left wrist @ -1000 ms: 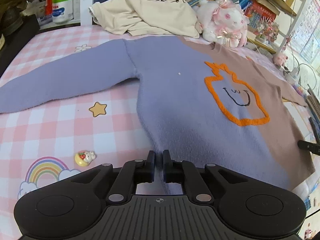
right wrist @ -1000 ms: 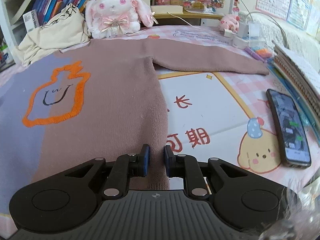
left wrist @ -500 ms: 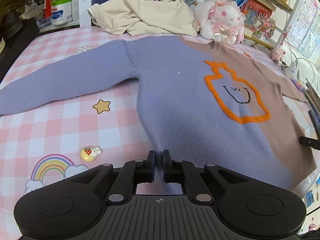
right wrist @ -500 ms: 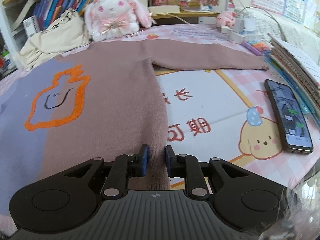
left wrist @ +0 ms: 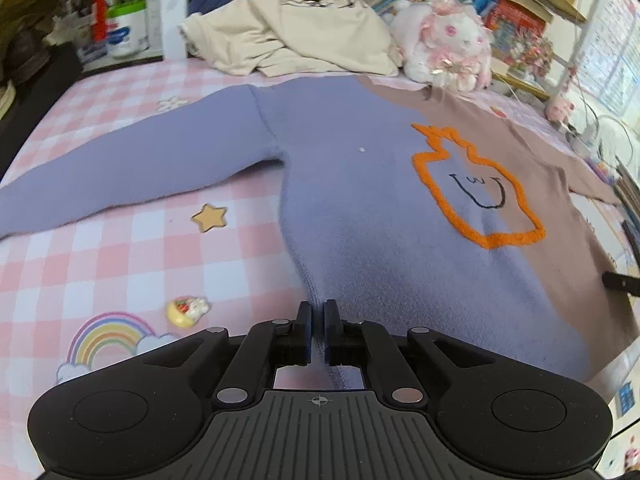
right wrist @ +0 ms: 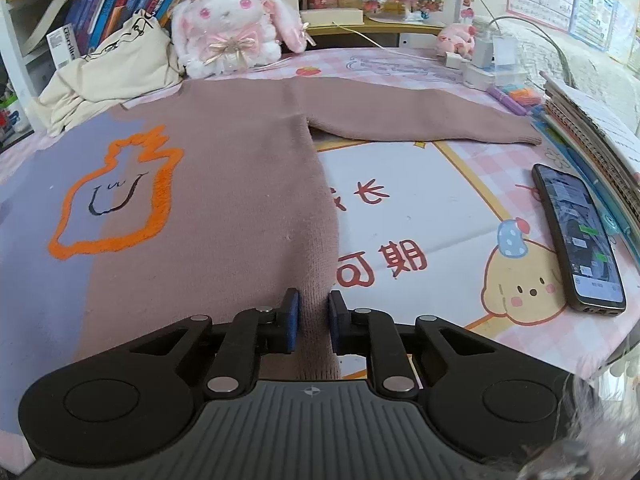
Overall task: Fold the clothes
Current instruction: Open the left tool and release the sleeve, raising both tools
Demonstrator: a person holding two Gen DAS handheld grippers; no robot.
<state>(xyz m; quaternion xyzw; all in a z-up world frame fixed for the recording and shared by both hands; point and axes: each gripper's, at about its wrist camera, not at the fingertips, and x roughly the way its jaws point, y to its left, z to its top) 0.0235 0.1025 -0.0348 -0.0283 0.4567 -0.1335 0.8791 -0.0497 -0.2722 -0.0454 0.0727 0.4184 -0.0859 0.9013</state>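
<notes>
A two-tone sweater, purple on one half and brown on the other, lies flat, front up, with an orange outlined figure on the chest and both sleeves spread out. My left gripper is shut on the purple bottom hem corner. My right gripper is shut on the brown bottom hem corner, with a fold of knit pinched between its blue pads. Its tip shows at the right edge of the left wrist view.
A cream garment and a pink plush rabbit lie behind the sweater. A phone, stacked books and a power strip line the right side. Pink checked cover with a small charm.
Both grippers have lifted and pulled back slightly with the hem. The sweater's lower edge has risen a little with them. The grips have not changed.
</notes>
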